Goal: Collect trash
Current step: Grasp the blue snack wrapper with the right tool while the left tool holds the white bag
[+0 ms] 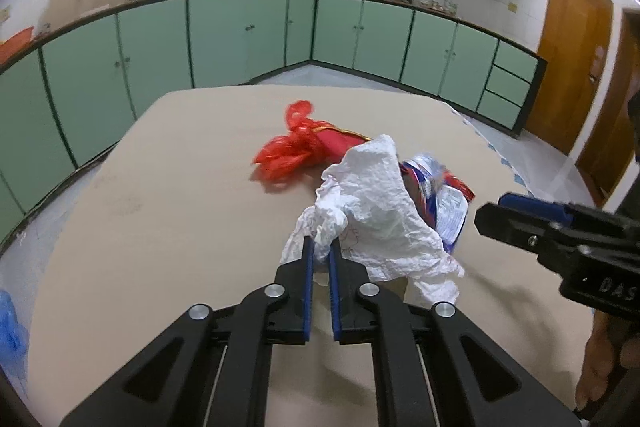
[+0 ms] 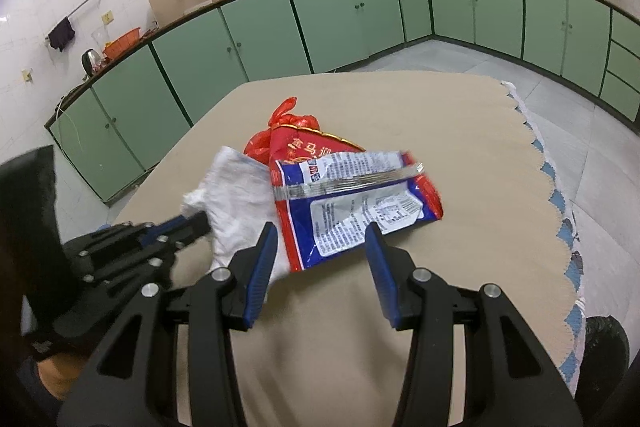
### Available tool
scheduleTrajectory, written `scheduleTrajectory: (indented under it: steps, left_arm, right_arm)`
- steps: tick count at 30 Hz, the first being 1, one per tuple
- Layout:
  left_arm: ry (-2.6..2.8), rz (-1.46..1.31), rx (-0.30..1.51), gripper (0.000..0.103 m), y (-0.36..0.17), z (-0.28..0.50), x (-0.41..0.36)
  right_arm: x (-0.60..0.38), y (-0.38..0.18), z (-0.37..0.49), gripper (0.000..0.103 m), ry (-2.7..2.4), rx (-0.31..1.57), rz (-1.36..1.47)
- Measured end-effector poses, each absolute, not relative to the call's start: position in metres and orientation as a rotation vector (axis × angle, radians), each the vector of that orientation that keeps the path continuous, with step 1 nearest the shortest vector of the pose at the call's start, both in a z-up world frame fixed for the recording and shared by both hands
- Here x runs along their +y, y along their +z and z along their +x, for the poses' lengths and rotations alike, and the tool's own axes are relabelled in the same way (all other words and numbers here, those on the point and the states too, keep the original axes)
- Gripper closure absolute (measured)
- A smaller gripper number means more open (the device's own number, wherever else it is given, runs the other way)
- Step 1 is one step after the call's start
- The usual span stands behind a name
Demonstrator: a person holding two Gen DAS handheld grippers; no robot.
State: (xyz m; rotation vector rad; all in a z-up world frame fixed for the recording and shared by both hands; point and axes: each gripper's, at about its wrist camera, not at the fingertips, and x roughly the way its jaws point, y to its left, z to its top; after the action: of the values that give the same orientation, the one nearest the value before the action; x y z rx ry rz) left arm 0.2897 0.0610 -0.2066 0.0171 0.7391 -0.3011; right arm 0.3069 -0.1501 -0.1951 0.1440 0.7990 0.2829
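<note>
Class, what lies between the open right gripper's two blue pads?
The near corner of the blue-and-white printed plastic wrapper lies between the right gripper pads, untouched, as the right wrist view shows.

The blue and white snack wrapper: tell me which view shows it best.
The right wrist view: the blue and white snack wrapper lies flat, its printed face almost fully visible. In the left wrist view the crumpled white tissue hides most of it; only an edge shows.

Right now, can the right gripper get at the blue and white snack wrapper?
Probably yes: the right gripper stands open with the snack wrapper just ahead of its fingertips, nothing between them; the crumpled white tissue lies to its left.
</note>
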Motion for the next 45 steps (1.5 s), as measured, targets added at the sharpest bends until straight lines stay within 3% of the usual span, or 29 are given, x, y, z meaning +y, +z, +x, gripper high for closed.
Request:
scheduleTrajectory:
  steps: [12, 18, 23, 25, 27, 28, 33, 45]
  left_arm:
    - [-0.240, -0.027, 0.715, 0.096, -0.201, 0.284, 0.103]
    - [-0.221, -0.057, 0.700, 0.096, -0.201, 0.280, 0.122]
    - [-0.214, -0.076, 0.693, 0.096, -0.201, 0.279, 0.135]
    - [-0.219, -0.077, 0.694, 0.096, -0.201, 0.279, 0.135]
    - [-0.233, -0.074, 0.696, 0.096, -0.201, 0.279, 0.132]
    - [-0.238, -0.070, 0.694, 0.096, -0.202, 0.278, 0.131]
    - [-0.251, -0.081, 0.692, 0.096, -0.201, 0.279, 0.130]
    - [-0.274, -0.055, 0.672, 0.096, -0.183, 0.272, 0.113]
  right_arm:
    - [-0.129, -0.209, 0.322, 0.057, 0.219, 0.822, 0.131]
    - [-0.112, -0.213, 0.332, 0.043, 0.108, 0.806, 0.105]
    - [-0.099, -0.229, 0.347, 0.043, 0.054, 0.835, 0.082]
    - [-0.100, -0.235, 0.350, 0.072, 0.060, 0.861, 0.101]
    - [-0.101, -0.236, 0.349, 0.084, 0.054, 0.856, 0.118]
    - [-0.102, -0.236, 0.348, 0.095, 0.061, 0.859, 0.124]
    - [-0.110, -0.231, 0.337, 0.103, 0.072, 0.836, 0.136]
    - [-0.133, -0.201, 0.308, 0.103, 0.072, 0.785, 0.191]
